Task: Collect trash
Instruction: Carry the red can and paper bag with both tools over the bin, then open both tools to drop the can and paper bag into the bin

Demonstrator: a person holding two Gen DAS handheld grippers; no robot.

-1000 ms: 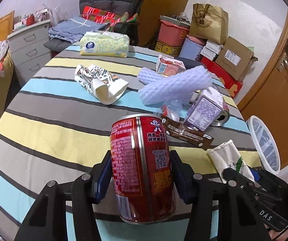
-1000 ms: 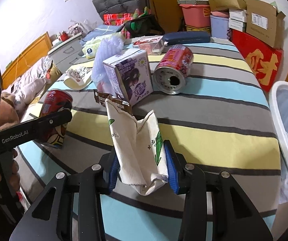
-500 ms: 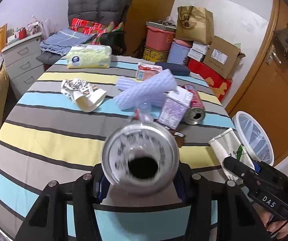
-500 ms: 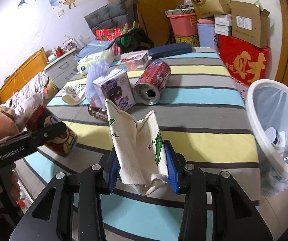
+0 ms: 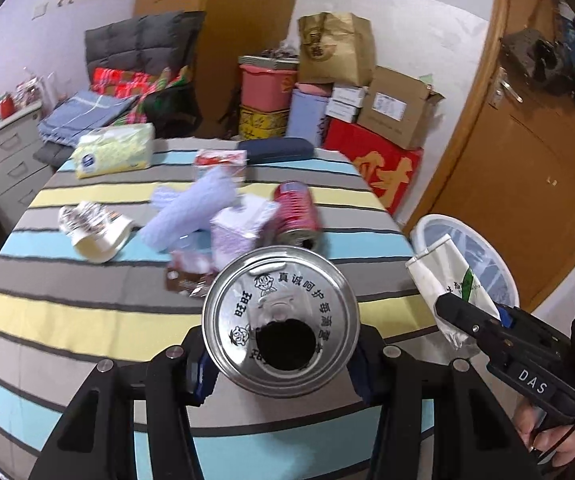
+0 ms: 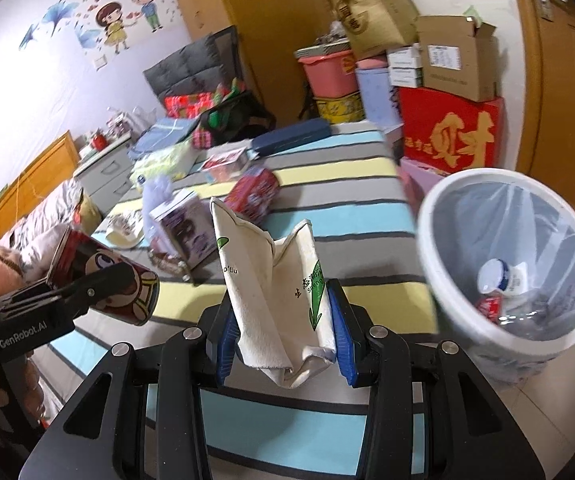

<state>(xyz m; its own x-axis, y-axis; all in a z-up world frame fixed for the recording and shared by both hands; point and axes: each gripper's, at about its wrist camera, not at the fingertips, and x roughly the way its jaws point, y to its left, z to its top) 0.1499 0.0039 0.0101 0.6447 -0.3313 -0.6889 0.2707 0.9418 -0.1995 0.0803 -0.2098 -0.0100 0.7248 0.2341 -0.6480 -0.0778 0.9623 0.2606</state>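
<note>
Can (image 5: 280, 322), lid end toward the camera, is clamped in the left gripper (image 5: 281, 364) above the table's (image 5: 67, 320) near edge. Right gripper (image 6: 283, 338) grasps a carton (image 6: 275, 292) left of the bin (image 6: 439, 240).

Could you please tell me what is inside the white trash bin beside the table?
The white trash bin has a clear liner holding a white bottle and a red wrapper. Its near wall hides anything lower down.

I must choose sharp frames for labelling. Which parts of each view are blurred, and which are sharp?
Left wrist view: the held can's lid is sharp; the litter behind it, such as the lying red can, is smeared. Right wrist view: the paper bag in the gripper is sharp; the white bin and the striped table are blurred.
</note>
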